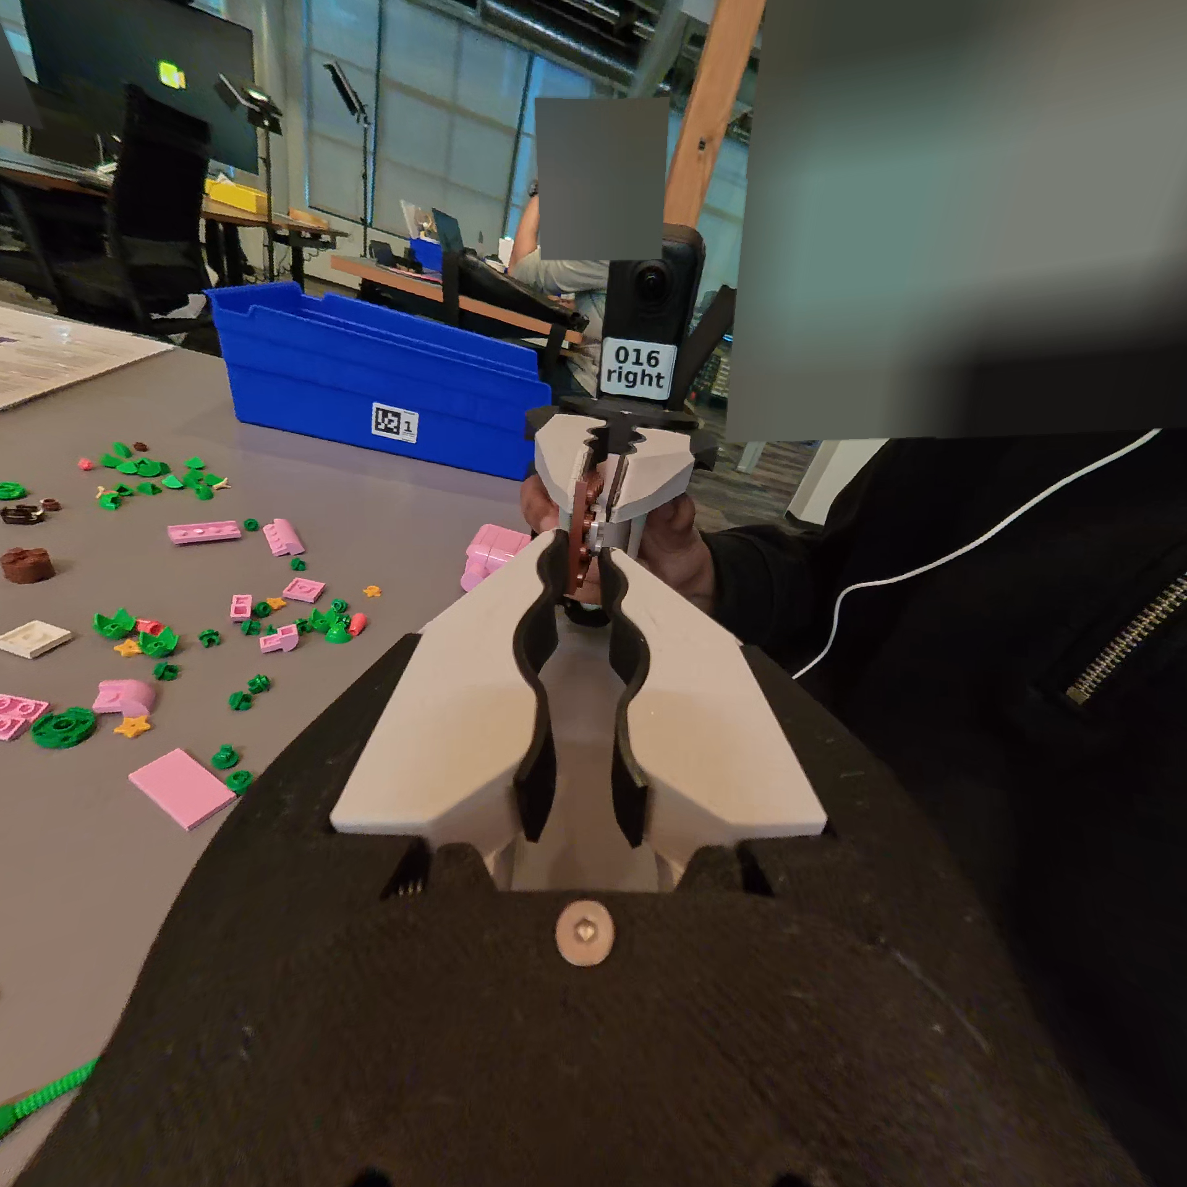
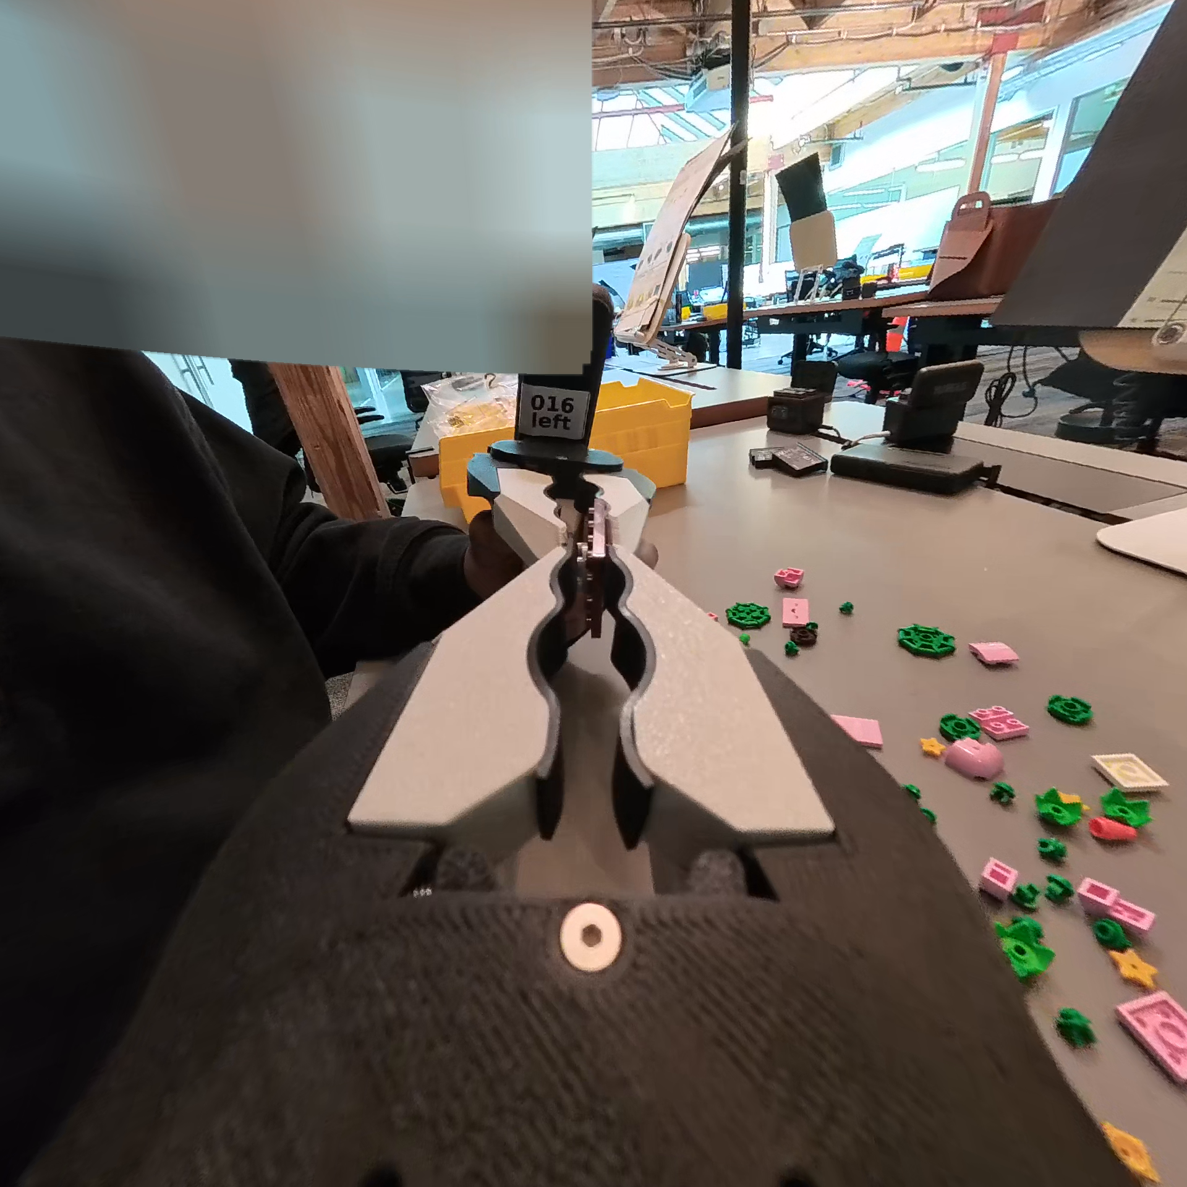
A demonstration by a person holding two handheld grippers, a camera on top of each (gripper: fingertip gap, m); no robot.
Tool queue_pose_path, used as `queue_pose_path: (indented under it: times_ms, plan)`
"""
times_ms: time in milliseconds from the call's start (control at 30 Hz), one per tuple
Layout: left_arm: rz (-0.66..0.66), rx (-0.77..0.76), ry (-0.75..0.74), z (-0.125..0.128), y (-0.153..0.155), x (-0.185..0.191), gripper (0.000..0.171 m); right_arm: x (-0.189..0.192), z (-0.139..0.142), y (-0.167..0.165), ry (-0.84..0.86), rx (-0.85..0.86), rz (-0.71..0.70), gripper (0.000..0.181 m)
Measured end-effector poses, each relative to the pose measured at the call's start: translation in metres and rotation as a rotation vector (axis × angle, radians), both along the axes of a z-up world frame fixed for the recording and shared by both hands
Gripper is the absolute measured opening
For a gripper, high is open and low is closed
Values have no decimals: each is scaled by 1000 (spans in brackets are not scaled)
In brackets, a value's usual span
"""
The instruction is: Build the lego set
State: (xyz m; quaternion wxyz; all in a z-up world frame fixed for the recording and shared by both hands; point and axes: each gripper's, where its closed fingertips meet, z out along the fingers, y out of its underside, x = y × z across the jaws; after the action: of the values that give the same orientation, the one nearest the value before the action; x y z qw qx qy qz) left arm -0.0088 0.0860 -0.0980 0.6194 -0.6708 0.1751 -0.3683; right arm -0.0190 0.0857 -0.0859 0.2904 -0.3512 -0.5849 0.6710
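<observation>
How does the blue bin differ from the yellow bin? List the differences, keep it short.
Colour: the blue bin is deep blue, the yellow bin bright yellow. Marking: the blue bin carries a square black-and-white sticker on its side; the yellow bin shows none on its visible side. Both are open-topped plastic bins with ridged walls.

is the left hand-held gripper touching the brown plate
Touching: the left wrist view shows the left hand-held gripper fingertips closed on the brown plate.

Both grippers' jaws clamp one brown plate (image 1: 581,546) between them.
</observation>
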Motion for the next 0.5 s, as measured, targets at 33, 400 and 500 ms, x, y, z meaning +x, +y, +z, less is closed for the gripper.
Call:
queue_pose_path:
  times_ms: [33,400,500]
  plan:
    - [4,-2,-4,0,1,0,6,0,0,0,1,-6,2,6]
    - [1,17,-29,6,-2,-1,5,4,4,1,37,-25,16,6]
    - [-15,11,-27,6,-3,1,4,5,5,0,55,-26,21,7]
